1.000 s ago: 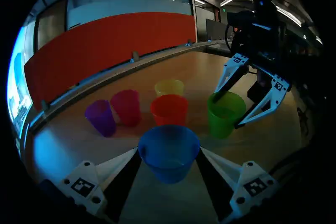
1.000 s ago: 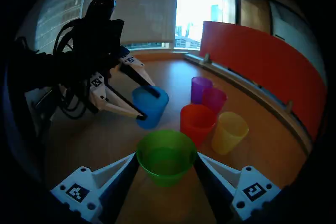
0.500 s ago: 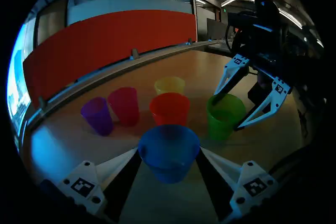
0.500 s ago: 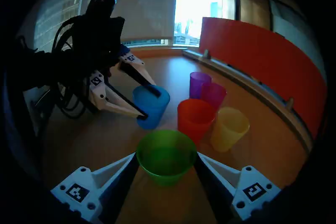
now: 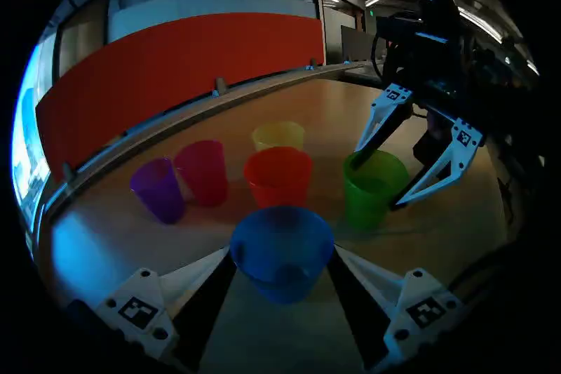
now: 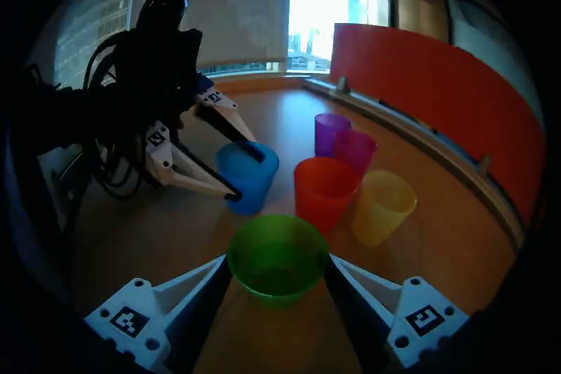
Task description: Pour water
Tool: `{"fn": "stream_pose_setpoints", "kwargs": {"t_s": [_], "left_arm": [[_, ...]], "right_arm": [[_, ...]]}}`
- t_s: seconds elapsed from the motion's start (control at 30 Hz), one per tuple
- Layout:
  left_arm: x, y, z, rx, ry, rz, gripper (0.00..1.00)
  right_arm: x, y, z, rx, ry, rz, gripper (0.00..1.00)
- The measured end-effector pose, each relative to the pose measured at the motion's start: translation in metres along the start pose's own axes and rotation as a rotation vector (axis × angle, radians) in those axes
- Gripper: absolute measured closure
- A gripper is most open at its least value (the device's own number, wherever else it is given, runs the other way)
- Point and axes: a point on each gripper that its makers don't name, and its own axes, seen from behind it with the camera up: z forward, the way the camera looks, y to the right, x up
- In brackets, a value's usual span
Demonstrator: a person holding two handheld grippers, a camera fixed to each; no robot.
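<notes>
**Pour setup.** The left gripper pinches the blue cup, both fingers pressed on its wall. The right gripper clamps the green cup the same way. Both cups are upright, and their fill is too dim to gauge. On the desk, the orange cup, yellow cup, pink cup and purple cup stand toward the edge under the red partition. The orange cup lies straight ahead of the blue cup and just beside the green cup, so either gripper could probably tip toward it. The held cups are near each other but apart.
</notes>
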Motion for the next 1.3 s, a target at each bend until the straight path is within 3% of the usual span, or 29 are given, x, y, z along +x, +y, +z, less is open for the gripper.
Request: {"fn": "stream_pose_setpoints", "kwargs": {"t_s": [0.67,1.3], "left_arm": [[-0.015,-0.001,-0.001,0.009,-0.060,0.032,0.13],[-0.027,-0.005,-0.018,0.033,-0.105,0.045,0.13]], "right_arm": [[-0.005,-0.001,-0.003,-0.013,-0.014,0.010,0.07],[-0.028,-0.002,-0.022,-0.043,-0.028,0.030,0.07]]}}
